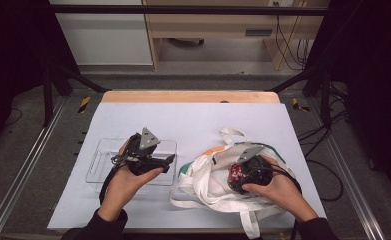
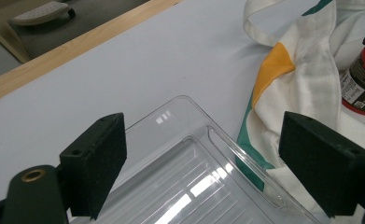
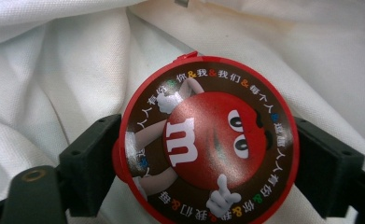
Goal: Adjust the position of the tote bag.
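Ribbed clear plastic tray (image 1: 99,161) lies under your left claw (image 2: 203,168), its blocky black jaws spread wide on nothing; rightward, on the desk (image 1: 193,117), crumpled white cloth bag (image 1: 208,182) cradles a round candy jar (image 3: 208,144), glossy red lid; your right claw (image 3: 208,163) presses both its sides.

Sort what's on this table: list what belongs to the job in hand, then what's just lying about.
In the job:
- candy tub, between the right hand-held gripper jaws
- white tote bag under it
- clear tray, below the open left hand-held gripper

Lying about:
- cables beside the table
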Available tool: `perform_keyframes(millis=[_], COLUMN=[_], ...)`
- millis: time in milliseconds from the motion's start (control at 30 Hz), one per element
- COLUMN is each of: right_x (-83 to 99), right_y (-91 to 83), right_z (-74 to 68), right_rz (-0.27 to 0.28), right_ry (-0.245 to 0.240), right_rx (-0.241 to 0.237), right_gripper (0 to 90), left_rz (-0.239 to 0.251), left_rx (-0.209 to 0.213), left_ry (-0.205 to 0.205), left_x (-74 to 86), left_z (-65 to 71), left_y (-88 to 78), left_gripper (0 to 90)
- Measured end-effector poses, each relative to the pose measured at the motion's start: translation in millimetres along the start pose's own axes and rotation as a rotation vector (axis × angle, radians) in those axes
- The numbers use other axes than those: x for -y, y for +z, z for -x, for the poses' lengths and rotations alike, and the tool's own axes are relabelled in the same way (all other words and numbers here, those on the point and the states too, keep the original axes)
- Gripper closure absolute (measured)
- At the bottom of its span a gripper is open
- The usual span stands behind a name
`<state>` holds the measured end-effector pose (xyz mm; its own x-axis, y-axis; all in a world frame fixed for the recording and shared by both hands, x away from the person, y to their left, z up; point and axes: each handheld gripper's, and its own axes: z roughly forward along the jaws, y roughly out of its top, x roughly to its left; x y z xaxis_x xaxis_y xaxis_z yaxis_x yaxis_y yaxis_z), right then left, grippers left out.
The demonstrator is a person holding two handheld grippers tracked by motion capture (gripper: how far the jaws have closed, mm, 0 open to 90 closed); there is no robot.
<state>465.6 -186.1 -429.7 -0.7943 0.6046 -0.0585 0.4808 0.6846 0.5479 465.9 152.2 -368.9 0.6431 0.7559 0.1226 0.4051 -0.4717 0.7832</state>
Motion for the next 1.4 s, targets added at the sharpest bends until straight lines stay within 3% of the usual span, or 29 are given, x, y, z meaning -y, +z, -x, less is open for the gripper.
perform_keyframes(millis=[367,467,667,933,1033,1100,1400], right_x=[-3.2,-6.1,-16.9,-36.8,-36.5,-37.6,-38.5], right_y=[-4.7,-10.5,-28.2,-54.8,-56.1,-57.5,-86.9], right_z=[-1.0,0.0,-0.4,5.3,5.5,4.3,1.1], right_rz=[-0.020,-0.007,0.023,0.081,0.108,0.084,0.162], right_ry=[0.003,0.018,-0.003,0.049,0.078,0.061,0.062], right_rx=[0.017,0.024,0.037,0.061,0.051,0.062,0.092], right_gripper=[24.2,24.2,24.2,24.3,24.4,24.3,24.3], left_rz=[-0.004,-0.013,-0.024,-0.021,-0.022,-0.022,-0.006], left_rx=[-0.006,-0.012,-0.016,-0.034,-0.028,-0.030,-0.047], left_ry=[-0.007,-0.010,-0.032,-0.045,-0.058,-0.069,-0.120], left_x=[1.6,3.0,6.6,6.8,7.6,9.0,14.7], left_z=[-3.8,-6.8,-13.5,-24.9,-28.3,-31.5,-47.0], left_y=[-0.5,0.6,3.8,-5.7,-5.1,-4.2,-10.4], left_gripper=[14.7,13.7,11.1,10.7,9.0,8.9,7.9])
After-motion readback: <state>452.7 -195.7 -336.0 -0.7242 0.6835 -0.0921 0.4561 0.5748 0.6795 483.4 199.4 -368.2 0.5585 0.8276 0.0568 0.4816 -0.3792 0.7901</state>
